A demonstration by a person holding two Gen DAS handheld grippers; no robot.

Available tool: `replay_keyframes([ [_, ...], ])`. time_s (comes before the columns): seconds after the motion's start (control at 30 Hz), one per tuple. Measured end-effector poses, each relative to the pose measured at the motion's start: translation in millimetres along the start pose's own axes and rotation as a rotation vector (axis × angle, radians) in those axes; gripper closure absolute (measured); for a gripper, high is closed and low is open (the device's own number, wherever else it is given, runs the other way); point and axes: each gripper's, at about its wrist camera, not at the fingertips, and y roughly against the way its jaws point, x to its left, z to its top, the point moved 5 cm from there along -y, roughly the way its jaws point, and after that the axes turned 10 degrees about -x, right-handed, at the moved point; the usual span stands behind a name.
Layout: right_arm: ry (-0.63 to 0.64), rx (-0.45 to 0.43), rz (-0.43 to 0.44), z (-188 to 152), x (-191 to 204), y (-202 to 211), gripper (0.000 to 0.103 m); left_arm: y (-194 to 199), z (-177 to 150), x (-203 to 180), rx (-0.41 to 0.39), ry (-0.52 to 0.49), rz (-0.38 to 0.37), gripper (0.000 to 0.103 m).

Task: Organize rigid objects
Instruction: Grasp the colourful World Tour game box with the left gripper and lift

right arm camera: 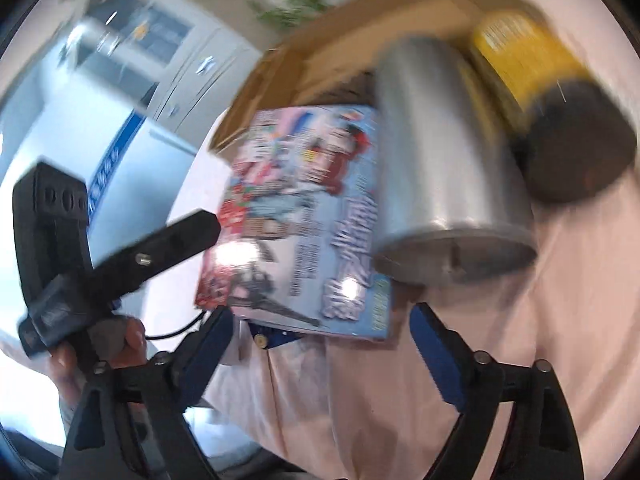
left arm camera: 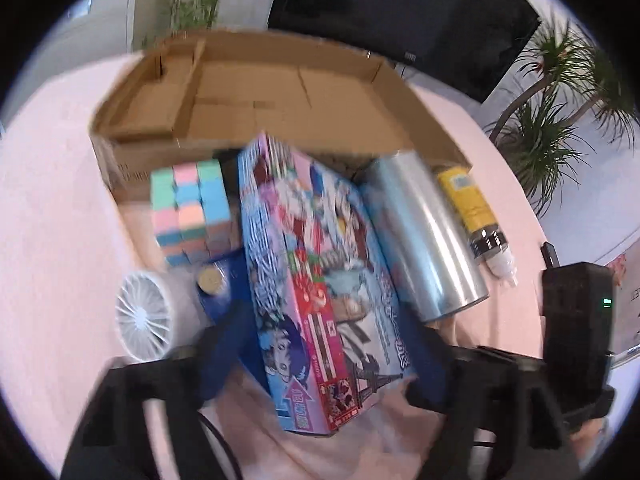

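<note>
The printed box (left arm camera: 320, 280) lies nearest, tilted on the pink tabletop (left arm camera: 60, 220) with its long side running toward the cardboard carton (left arm camera: 280, 80) at the far edge. It looks like thin card, stiff but light and easily dented, with glossy faces that may slip; taking it across its two long edges seems safest.

The left gripper (left arm camera: 320, 354) points steeply down and straddles the box's near end. Its blue fingers (left arm camera: 224, 344) flank the sides, but blur hides whether they press.

The right gripper (right arm camera: 320, 332) slants down just short of the box's near edge, spread wide and holding nothing.

Beside the box lie a hard, smooth metal cylinder (left arm camera: 428, 240) that would roll, then a yellow tube (left arm camera: 472, 208).
</note>
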Motion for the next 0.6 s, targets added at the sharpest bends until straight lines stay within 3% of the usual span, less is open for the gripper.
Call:
replay_keyframes([
  [0.07,-0.057,0.038,0.019,-3.6,-13.3,-14.1,0.032,-4.5,-12.4,-0.2,0.018,-0.003,0.036,0.051],
  [0.17,-0.093,0.027,0.05,0.3,-17.6,-29.6,0.034,-0.3,-21.9,-0.1,0.008,0.008,0.036,0.052],
  [0.3,0.006,0.047,0.019,-5.9,-3.5,-33.3,0.034,19.8,-44.3,-3.8,0.026,0.012,0.048,0.051],
  [0.47,0.193,0.131,-0.034,-44.4,14.9,-14.2,0.034,31.9,-80.8,-0.4,0.096,0.096,0.017,0.046],
  [0.53,0.238,0.132,-0.077,-45.9,13.5,-11.7,0.031,28.2,-79.8,2.0,0.085,0.123,0.019,0.043],
  [0.6,0.222,0.151,-0.058,-40.1,11.3,-21.4,0.028,22.0,-73.5,2.2,0.076,0.132,0.013,0.04],
])
